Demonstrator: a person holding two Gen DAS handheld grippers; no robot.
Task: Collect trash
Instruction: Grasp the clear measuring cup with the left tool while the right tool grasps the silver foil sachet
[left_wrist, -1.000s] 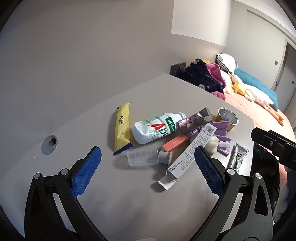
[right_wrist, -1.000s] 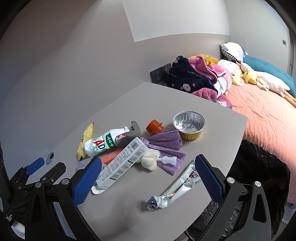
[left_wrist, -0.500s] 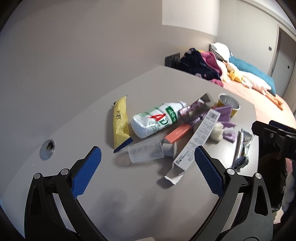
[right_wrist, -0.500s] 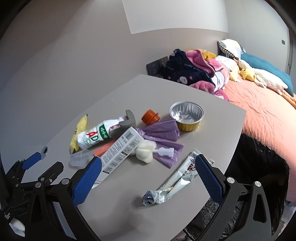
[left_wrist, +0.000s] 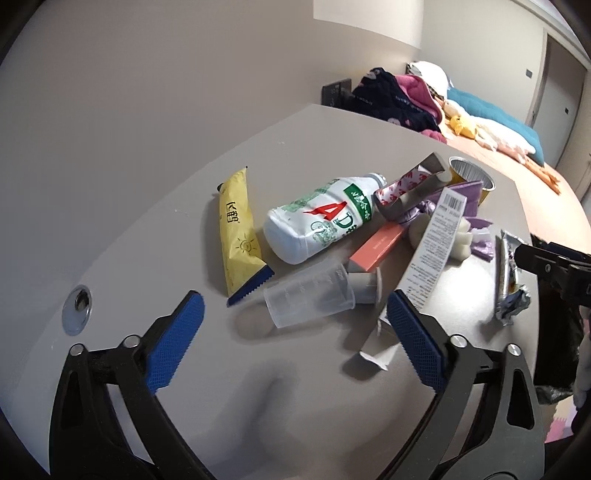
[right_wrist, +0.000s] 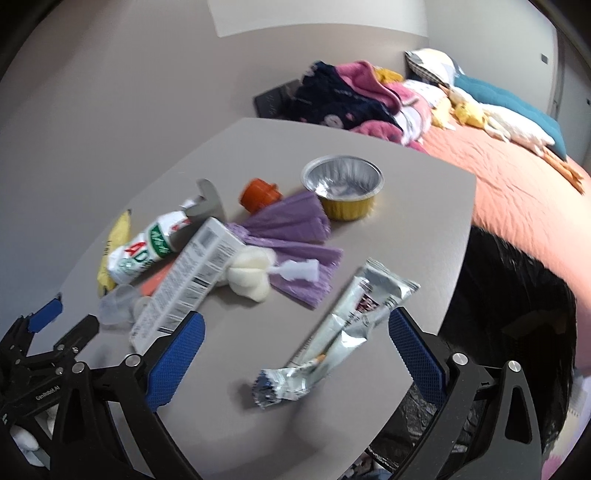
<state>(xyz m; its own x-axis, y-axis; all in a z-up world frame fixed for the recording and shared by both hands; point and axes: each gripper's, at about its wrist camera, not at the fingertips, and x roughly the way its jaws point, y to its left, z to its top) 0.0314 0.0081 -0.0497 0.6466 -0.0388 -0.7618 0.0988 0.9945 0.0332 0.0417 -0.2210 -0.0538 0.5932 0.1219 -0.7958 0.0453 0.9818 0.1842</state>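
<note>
Several pieces of trash lie heaped on my grey table (right_wrist: 369, 258): a crumpled silver foil wrapper (right_wrist: 343, 332) lies nearest the table's right edge, between the spread fingers of my right gripper (right_wrist: 291, 354), which hangs above it with jaws wide apart and holding nothing. Just beyond the wrapper, toward the middle of the table, lie purple paper (right_wrist: 291, 236), a white sponge applicator (right_wrist: 255, 273) resting on it, and a long white carton (right_wrist: 184, 280) touching the applicator. A foil cup (right_wrist: 343, 188) and an orange cap (right_wrist: 258, 194) stand toward the far edge. Over on the left side, my left gripper (left_wrist: 291, 332) hovers with its jaws also wide apart and empty above a clear plastic cup (left_wrist: 310, 295) lying on its side. Behind that cup lie a white AD bottle (left_wrist: 321, 221) on its side, a yellow sachet (left_wrist: 238, 229) beside it nearer the left edge, and an orange box (left_wrist: 376, 247) partly under the carton. A black trash bag (right_wrist: 509, 295) gapes just off the table's right edge, with a bed in an orange cover (right_wrist: 524, 192) beyond it.
</note>
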